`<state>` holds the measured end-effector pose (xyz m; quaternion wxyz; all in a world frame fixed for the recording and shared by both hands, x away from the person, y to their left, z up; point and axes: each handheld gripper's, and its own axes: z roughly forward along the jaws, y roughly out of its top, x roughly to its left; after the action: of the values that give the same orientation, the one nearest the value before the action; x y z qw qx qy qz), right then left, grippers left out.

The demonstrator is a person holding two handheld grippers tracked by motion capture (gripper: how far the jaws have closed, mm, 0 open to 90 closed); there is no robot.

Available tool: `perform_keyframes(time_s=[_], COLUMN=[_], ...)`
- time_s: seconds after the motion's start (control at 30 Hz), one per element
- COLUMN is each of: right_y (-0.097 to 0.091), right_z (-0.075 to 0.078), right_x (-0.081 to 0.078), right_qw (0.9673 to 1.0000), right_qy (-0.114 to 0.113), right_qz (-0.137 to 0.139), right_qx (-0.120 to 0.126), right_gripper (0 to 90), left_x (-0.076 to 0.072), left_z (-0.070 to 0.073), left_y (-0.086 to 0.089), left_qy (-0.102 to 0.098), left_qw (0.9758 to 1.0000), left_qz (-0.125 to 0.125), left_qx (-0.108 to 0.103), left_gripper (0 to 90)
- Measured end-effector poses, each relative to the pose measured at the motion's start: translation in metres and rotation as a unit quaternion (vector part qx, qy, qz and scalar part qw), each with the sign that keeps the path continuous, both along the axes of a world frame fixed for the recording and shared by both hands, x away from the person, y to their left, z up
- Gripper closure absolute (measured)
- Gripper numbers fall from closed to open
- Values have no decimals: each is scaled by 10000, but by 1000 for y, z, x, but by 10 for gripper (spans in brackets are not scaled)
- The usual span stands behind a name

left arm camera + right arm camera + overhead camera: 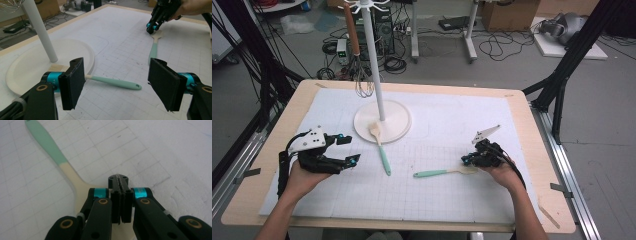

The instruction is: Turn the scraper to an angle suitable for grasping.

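We've got the light wooden table w/ its white grid mat, and the white utensil stand on its round base at the back. A wire whisk w/ brown wooden handle hangs from a hook up top, so that one's done, we reckon; two spatulas to go. Mint-handled slotted spatula lies w/ its head on the base rim. The other mint-handled cream spatula lies flat on the mat, its head right under our right gripper, jaws pressed together, nothing visibly clamped. Left gripper hovers wide open, empty. No containers here.
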<state>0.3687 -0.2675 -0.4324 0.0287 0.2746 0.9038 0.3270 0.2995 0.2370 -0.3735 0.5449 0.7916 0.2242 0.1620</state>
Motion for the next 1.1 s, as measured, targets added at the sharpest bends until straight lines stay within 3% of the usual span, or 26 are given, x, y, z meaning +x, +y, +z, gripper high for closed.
perform_keyframes(time_s=[0.3,0.67,0.83,1.1], right_y=[-2,7,-1,-3], right_z=[2,-1,-2,1], right_x=[-3,2,3,-2], right_qw=[9997,9996,9996,9986], right_qy=[164,20,130,283], right_qz=[177,258,198,438], right_qx=[103,87,137,85], right_gripper=[893,891,892,894], left_x=[0,1,1,1], left_z=[0,0,-1,0], left_y=[0,-1,-2,-1], left_qy=[0,10,16,13], left_qw=[10000,10000,10000,10000], left_qz=[-1,-30,-50,-38], left_qx=[-20,-15,-6,-9], left_gripper=[297,297,297,296])
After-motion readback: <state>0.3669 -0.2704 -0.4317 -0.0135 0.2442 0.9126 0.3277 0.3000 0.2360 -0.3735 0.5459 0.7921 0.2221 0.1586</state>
